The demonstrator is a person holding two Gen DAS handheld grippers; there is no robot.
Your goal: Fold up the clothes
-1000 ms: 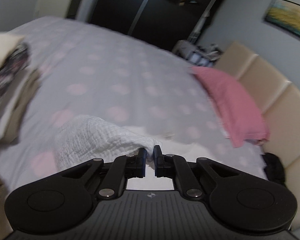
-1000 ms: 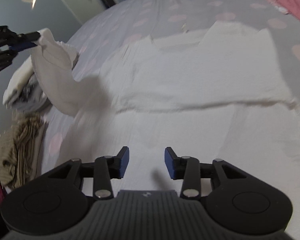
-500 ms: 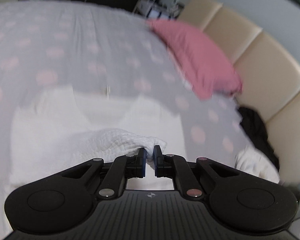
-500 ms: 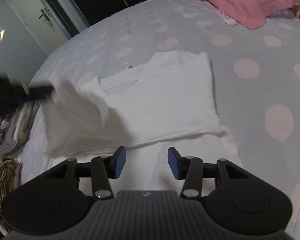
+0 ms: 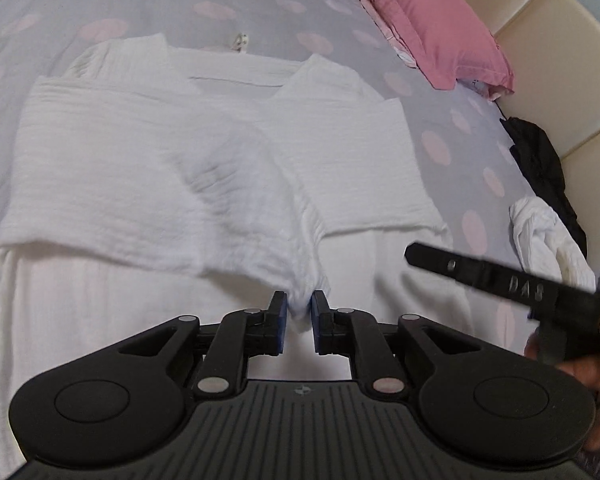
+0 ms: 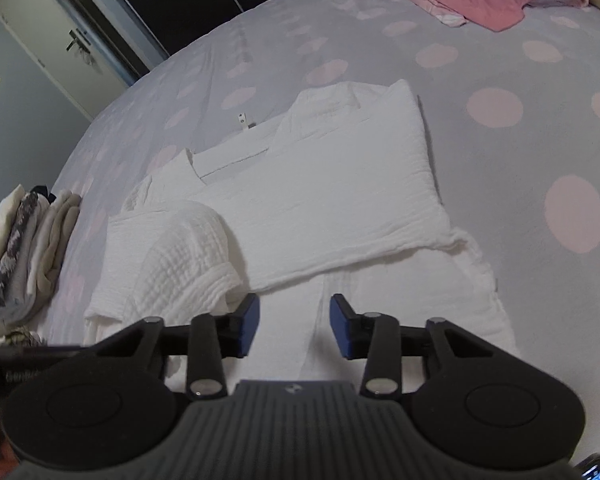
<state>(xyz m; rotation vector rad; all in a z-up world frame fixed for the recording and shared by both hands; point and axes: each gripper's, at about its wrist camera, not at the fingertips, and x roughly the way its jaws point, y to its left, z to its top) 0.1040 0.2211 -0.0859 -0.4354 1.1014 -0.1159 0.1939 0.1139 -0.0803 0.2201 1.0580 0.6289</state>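
A white shirt [image 6: 324, 200] lay spread on the bed [image 6: 520, 152], its dotted cover grey and pink, with the right sleeve already folded across the chest. The left gripper [image 5: 299, 316] was clamped on the cuff of the left sleeve [image 5: 236, 200], held over the middle of the shirt. The right gripper [image 6: 295, 328] hung above the lower half, its 2 fingers apart and holding nothing. A pink pillow [image 5: 428, 20] sat at the head of the bed, and a stack of folded clothes [image 6: 24, 248] lay near the shirt's left.
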